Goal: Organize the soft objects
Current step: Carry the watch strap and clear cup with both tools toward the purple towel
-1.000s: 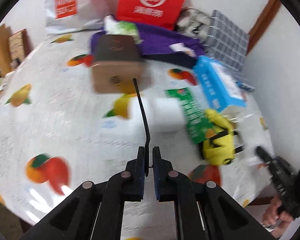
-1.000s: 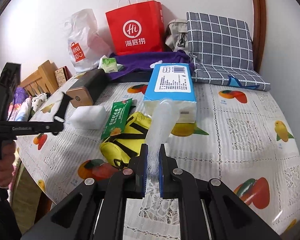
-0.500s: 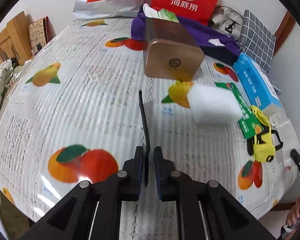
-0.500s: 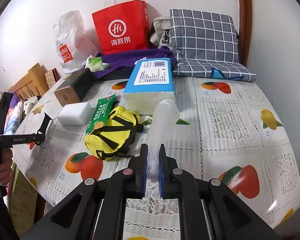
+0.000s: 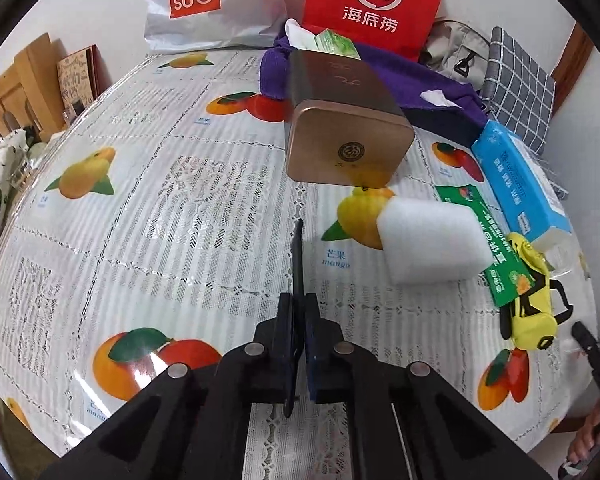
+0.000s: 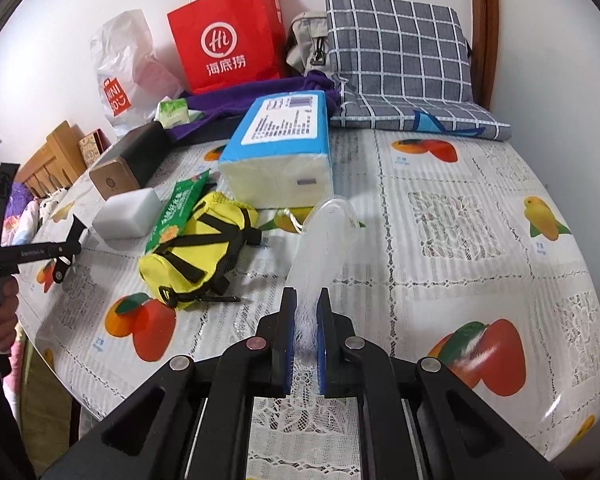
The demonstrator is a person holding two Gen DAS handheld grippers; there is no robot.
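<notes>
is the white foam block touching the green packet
Touching. In the right wrist view the white foam block sits flush against the green packet, no tablecloth visible between them.

The bench (image 6: 480, 240) wears a white lace-patterned cover printed with orange, red and yellow fruit. On it lie a white foam block (image 5: 432, 246), a yellow pouch (image 6: 192, 256) with black straps, a green snack packet (image 6: 178, 208), a blue-and-white tissue pack (image 6: 280, 152) and a copper-brown tin (image 5: 348, 136). Behind stand a red paper bag (image 6: 228, 40), a purple cloth (image 6: 240, 100) and a grey cushion (image 6: 400, 64) checked in white.
</notes>
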